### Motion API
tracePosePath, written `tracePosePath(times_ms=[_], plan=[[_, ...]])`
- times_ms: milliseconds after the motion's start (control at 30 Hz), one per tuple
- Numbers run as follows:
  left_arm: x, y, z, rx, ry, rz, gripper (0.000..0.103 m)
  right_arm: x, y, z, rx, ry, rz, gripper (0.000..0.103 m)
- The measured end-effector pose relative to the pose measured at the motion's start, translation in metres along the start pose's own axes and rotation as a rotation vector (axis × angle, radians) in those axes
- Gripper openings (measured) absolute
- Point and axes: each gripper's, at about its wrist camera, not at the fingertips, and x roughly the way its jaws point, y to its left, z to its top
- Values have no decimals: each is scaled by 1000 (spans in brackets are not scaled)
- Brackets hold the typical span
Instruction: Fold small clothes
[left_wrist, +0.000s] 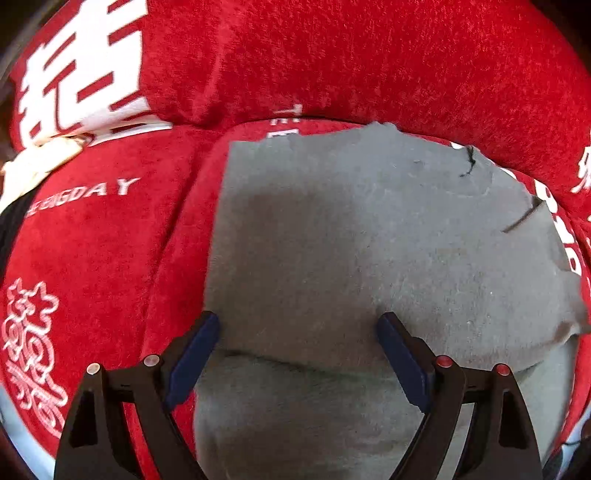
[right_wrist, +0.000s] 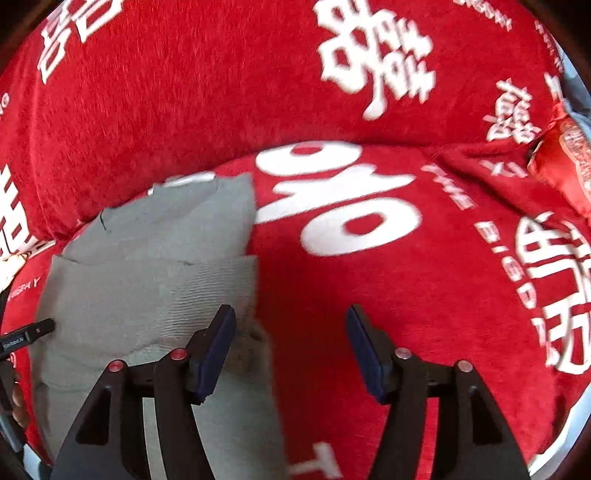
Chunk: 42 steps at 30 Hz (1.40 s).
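A grey garment lies folded on a red plush blanket with white lettering. In the left wrist view my left gripper is open and empty, its blue-padded fingers spread just above the garment's near folded layer. In the right wrist view the same grey garment lies at the left, with a ribbed band folded over its upper part. My right gripper is open and empty; its left finger hangs over the garment's right edge, its right finger over bare blanket. The tip of the left gripper shows at the far left.
The red blanket covers a cushioned seat and a raised backrest behind the garment. A cream cloth lies at the left edge. A red embroidered cushion sits at the right edge.
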Motion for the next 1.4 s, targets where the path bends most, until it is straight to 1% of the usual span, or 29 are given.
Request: tracePosePath(times_ms=[100,200,267,300,333,367,400,433,467,500,533,600,667,767,833,867,900,933,967,1000,1033,1067,1133,1167,1233,1300,1333,1367,1400], plan=[[-17,-13,2,-17,-51,-58,89,-15,24,2,-77,-45,22,66],[-23,-42,-3,56,-85,-74,89,-17,73,-1,-234,-78,58,69],[-16,-51,-12,115,-71,-45,89,-4,100,-10,-317,-50,94,69],[-7,-53,-19,139,-42,-5,89,5,105,-15,-332,-19,99,69],[2,-46,-26,145,-24,13,97,16,107,-20,-344,29,93,69],[1,-37,-30,117,-52,-5,102,26,105,-26,-346,71,82,71],[-1,-25,-31,77,-48,-22,103,27,96,-30,-319,64,107,75],[-2,-16,-32,50,-16,-45,103,23,85,-32,-285,59,127,76],[-5,-5,-32,16,3,-48,103,21,78,-31,-264,75,120,76],[-10,1,-32,-1,-14,-40,103,17,70,-30,-250,88,113,76],[-16,4,-31,-10,-38,-38,103,9,64,-26,-240,79,123,76],[-22,-1,-19,-11,-59,-57,103,-4,61,-14,-226,41,160,77],[-16,-18,-1,9,-47,-75,103,-5,70,2,-222,29,177,78],[5,-45,28,47,-7,-84,103,21,100,23,-244,85,193,78],[26,-52,45,46,34,-48,103,54,121,31,-260,180,160,78],[46,-50,54,47,72,19,103,76,128,35,-270,238,132,78],[55,-47,59,35,99,35,103,88,131,37,-285,238,94,81],[57,-40,64,5,92,-2,103,91,133,41,-299,192,62,82],[55,-34,70,-23,82,-5,103,96,131,46,-290,186,29,82],[52,-30,73,-45,93,33,103,99,125,52,-246,205,35,82],[47,-26,72,-62,89,50,103,98,119,57,-187,220,59,82],[36,-22,67,-71,57,24,103,90,114,59,-155,213,63,82],[17,-20,51,-65,22,-24,103,65,113,53,-163,162,91,82],[9,-20,41,-55,11,-37,103,54,114,47,-177,145,116,82],[-10,-25,9,-19,-22,-79,103,26,118,24,-211,111,168,82],[-19,-32,-16,31,-37,-80,103,7,126,-6,-255,105,191,82],[-18,-37,-27,59,-41,-62,103,3,130,-21,-280,109,186,82],[-15,-41,-37,86,-35,-31,103,4,135,-30,-305,116,170,82],[-10,-39,-45,99,-15,3,103,11,144,-43,-340,133,129,82]])
